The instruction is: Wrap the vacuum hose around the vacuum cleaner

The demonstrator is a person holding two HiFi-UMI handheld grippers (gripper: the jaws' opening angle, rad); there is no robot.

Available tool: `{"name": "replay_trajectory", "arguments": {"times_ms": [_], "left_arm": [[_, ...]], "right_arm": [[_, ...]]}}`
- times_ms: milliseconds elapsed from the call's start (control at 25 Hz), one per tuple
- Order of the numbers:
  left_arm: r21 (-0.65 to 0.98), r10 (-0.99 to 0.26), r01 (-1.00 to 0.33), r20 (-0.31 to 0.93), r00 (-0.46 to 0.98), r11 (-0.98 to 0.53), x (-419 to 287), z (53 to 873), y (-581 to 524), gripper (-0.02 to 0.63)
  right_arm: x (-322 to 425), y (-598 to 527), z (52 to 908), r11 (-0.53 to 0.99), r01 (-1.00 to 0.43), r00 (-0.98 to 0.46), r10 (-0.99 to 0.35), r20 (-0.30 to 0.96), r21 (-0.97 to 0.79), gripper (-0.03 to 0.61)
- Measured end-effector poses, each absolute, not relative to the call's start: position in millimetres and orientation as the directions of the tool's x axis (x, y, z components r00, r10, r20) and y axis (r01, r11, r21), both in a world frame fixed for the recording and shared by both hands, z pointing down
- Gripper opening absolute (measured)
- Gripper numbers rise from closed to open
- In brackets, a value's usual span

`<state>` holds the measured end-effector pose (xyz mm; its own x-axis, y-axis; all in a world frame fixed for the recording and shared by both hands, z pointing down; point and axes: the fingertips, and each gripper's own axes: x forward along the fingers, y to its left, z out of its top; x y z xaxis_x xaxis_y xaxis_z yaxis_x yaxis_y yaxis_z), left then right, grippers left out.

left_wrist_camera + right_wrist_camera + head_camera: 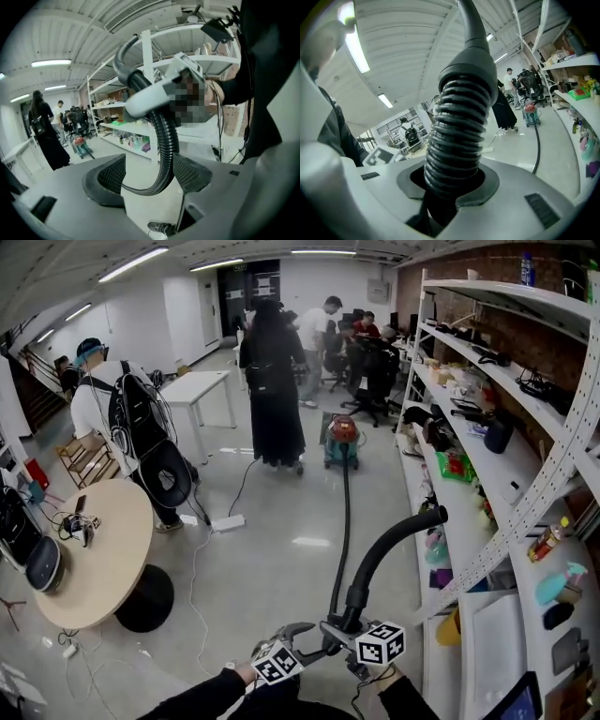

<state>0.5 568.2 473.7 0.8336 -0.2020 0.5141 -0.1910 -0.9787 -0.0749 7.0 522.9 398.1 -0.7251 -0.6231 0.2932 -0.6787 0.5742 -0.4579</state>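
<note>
The red and teal vacuum cleaner (pixel 342 437) stands far off on the floor by the shelving; it also shows small as the vacuum cleaner (pixel 83 147) and the vacuum cleaner (pixel 531 112). Its black ribbed hose (pixel 343 521) runs across the floor to me and ends in a curved rigid tube (pixel 403 531). My right gripper (pixel 345 626) is shut on the hose (pixel 454 136) just below its cuff, as the right gripper (pixel 447 183) shows. My left gripper (pixel 298 632) is open; the hose (pixel 164 140) loops loosely between the wide jaws of the left gripper (pixel 150 173).
White shelving (pixel 487 474) full of items lines the right. A round wooden table (pixel 94 549) stands at left, with cables (pixel 202 549) on the floor beside it. A person in black (pixel 274 381) stands near the vacuum, a person with a backpack (pixel 131 427) further left.
</note>
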Motion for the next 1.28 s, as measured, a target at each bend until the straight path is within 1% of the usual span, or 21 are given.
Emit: {"name": "replay_trajectory", "arguments": {"times_ms": [120, 200, 280, 440, 520, 600, 640, 680, 760, 880, 920, 960, 1000, 1120, 1160, 1240, 1280], "left_arm": [[-0.002, -0.159, -0.176, 0.437, 0.886, -0.984, 22.4, 475.0, 537.5, 0.31], [0.028, -0.134, -0.158, 0.404, 0.905, -0.987, 27.5, 471.2, 513.5, 0.31], [0.015, -0.1, -0.116, 0.407, 0.908, -0.993, 27.1, 472.0, 494.9, 0.31], [0.022, -0.019, -0.032, 0.432, 0.902, -0.999, 28.9, 488.6, 472.9, 0.31], [0.066, 0.025, -0.005, 0.445, 0.895, -0.998, 28.3, 502.7, 460.6, 0.309], [0.131, 0.056, 0.0, 0.422, 0.905, -0.991, 23.4, 508.9, 444.1, 0.306], [0.157, 0.058, -0.007, 0.402, 0.914, -0.988, 19.0, 507.9, 433.3, 0.27], [0.181, 0.059, -0.013, 0.387, 0.92, -0.983, 14.0, 505.7, 422.5, 0.175], [0.227, 0.076, -0.011, 0.375, 0.924, -0.974, 4.5, 501.3, 406.6, 0.169], [0.317, 0.107, -0.012, 0.356, 0.928, -0.948, -7.9, 491.5, 391.4, 0.16], [0.356, 0.114, -0.017, 0.345, 0.932, -0.934, -12.5, 487.7, 386.9, 0.16], [0.395, 0.121, -0.023, 0.335, 0.934, -0.918, -17.1, 484.2, 383.0, 0.158], [0.431, 0.13, -0.026, 0.33, 0.935, -0.902, -21.5, 481.6, 379.7, 0.158], [0.54, 0.155, -0.057, 0.339, 0.928, -0.84, -32.9, 479.0, 360.9, 0.155], [0.586, 0.155, -0.077, 0.337, 0.929, -0.806, -35.9, 478.0, 348.3, 0.155], [0.689, 0.149, -0.107, 0.301, 0.942, -0.717, -39.4, 470.5, 319.1, 0.155], [0.737, 0.143, -0.108, 0.269, 0.952, -0.667, -40.4, 463.8, 305.1, 0.155]], "right_arm": [[15.7, 490.3, 392.6, 0.584, -0.69, -0.722, -0.597, 0.349, -0.428, 0.126], [20.3, 461.4, 390.6, 0.576, -0.689, -0.723, -0.59, 0.359, -0.44, 0.126], [19.2, 430.3, 383.9, 0.551, -0.674, -0.731, -0.592, 0.338, -0.492, 0.127], [4.7, 377.1, 369.5, 0.471, -0.594, -0.755, -0.606, 0.25, -0.652, 0.127], [-3.5, 351.7, 364.7, 0.43, -0.56, -0.754, -0.618, 0.222, -0.708, 0.126], [-10.2, 327.4, 363.5, 0.385, -0.539, -0.749, -0.627, 0.217, -0.749, 0.127], [-13.4, 316.4, 364.6, 0.366, -0.533, -0.747, -0.628, 0.22, -0.763, 0.127], [-16.4, 306.0, 366.0, 0.351, -0.524, -0.747, -0.628, 0.22, -0.776, 0.129], [-23.0, 285.7, 364.8, 0.349, -0.491, -0.757, -0.625, 0.192, -0.798, 0.132], [-32.6, 258.5, 356.7, 0.382, -0.417, -0.784, -0.61, 0.115, -0.824, 0.145], [-33.6, 252.8, 357.9, 0.384, -0.404, -0.789, -0.605, 0.105, -0.83, 0.193], [-33.4, 249.9, 361.9, 0.387, -0.407, -0.794, -0.598, 0.111, -0.827, 0.248], [-31.5, 249.6, 369.5, 0.394, -0.429, -0.797, -0.589, 0.135, -0.813, 0.277], [-16.2, 260.5, 405.6, 0.436, -0.544, -0.79, -0.554, 0.263, -0.716, 0.285], [-9.1, 266.5, 418.0, 0.443, -0.563, -0.787, -0.545, 0.289, -0.697, 0.285], [2.1, 284.6, 443.2, 0.455, -0.56, -0.803, -0.503, 0.319, -0.692, 0.284], [2.4, 296.7, 456.9, 0.474, -0.547, -0.822, -0.461, 0.335, -0.69, 0.284]]}}
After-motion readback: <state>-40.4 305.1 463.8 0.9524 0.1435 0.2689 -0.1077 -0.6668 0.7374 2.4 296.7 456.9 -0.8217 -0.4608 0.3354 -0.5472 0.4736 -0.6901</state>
